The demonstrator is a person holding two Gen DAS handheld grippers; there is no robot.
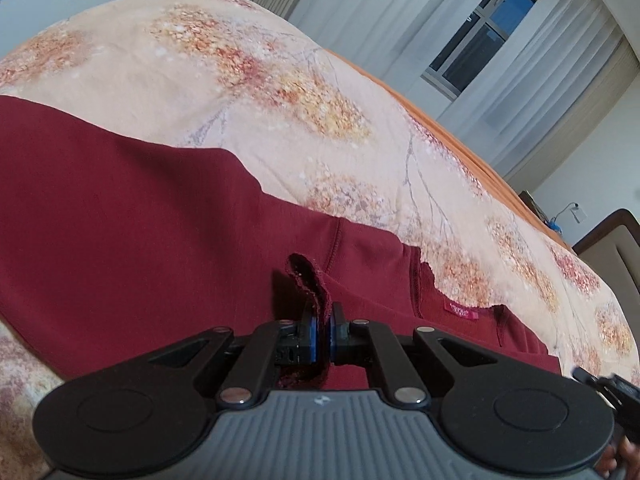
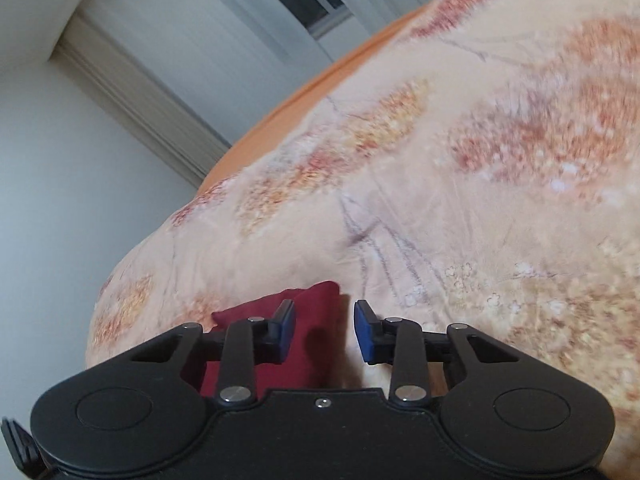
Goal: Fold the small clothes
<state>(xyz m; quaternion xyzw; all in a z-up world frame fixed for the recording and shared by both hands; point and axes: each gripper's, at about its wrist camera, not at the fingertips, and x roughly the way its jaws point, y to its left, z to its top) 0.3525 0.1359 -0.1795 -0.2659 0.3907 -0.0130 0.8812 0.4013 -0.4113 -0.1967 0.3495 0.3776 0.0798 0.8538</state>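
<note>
Left gripper (image 1: 322,330): black linkage arms showing silver pivot pins, blue pads on black fingers, two round black discs flanking a grey ribbed housing with a small white mark. Right gripper (image 2: 325,330): same black arms, silver pins and blue pads, but wearing a smooth black housing with one silver screw.

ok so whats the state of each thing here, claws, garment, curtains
left claw: shut on a strip of the dark red garment
right claw: open, holding nothing, above a corner of the garment
dark red garment: spread on the floral bedspread
curtains: parted, window showing
</note>
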